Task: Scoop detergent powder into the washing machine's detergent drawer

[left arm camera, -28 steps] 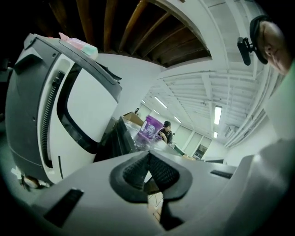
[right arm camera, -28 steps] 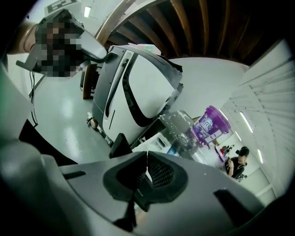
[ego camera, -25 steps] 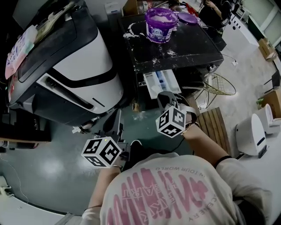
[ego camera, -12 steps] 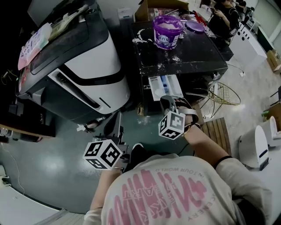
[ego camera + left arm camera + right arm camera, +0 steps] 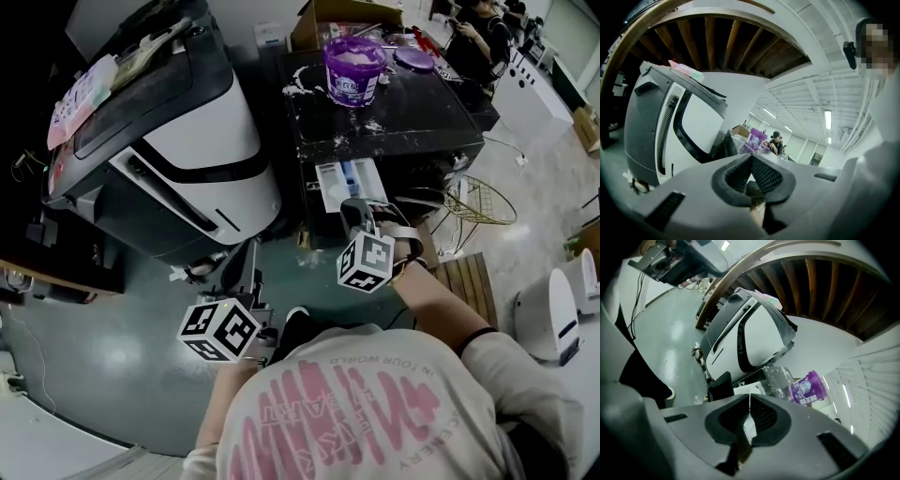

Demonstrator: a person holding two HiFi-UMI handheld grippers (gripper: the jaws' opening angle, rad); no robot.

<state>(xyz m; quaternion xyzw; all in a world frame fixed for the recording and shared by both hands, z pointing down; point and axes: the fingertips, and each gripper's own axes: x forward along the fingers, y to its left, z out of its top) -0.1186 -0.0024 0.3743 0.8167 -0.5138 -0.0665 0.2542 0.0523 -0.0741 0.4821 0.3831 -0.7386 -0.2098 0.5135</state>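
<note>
A purple detergent tub (image 5: 354,58) stands open on the black table (image 5: 422,117), with white powder spilled around it. Below the table's front edge the white detergent drawer (image 5: 347,183) sticks out, a blue compartment in it. The white and dark washing machine (image 5: 187,141) stands tilted at the left. My right gripper (image 5: 354,210) hovers just in front of the drawer, jaws shut and nothing seen between them. Lower left, my left gripper (image 5: 246,262) points toward the machine's base, jaws shut and empty. The tub (image 5: 807,387) and the machine (image 5: 750,338) show ahead in the right gripper view.
A purple lid (image 5: 414,61) lies on the table behind the tub, beside a cardboard box (image 5: 323,14). A wire basket (image 5: 473,192), a slatted wooden board (image 5: 459,272) and a white appliance (image 5: 548,314) sit on the floor at the right. A person (image 5: 469,23) sits at the far back.
The left gripper has shifted slightly up and toward the machine. The right gripper's marker cube has rolled a little while staying by the drawer. Both stay shut.
</note>
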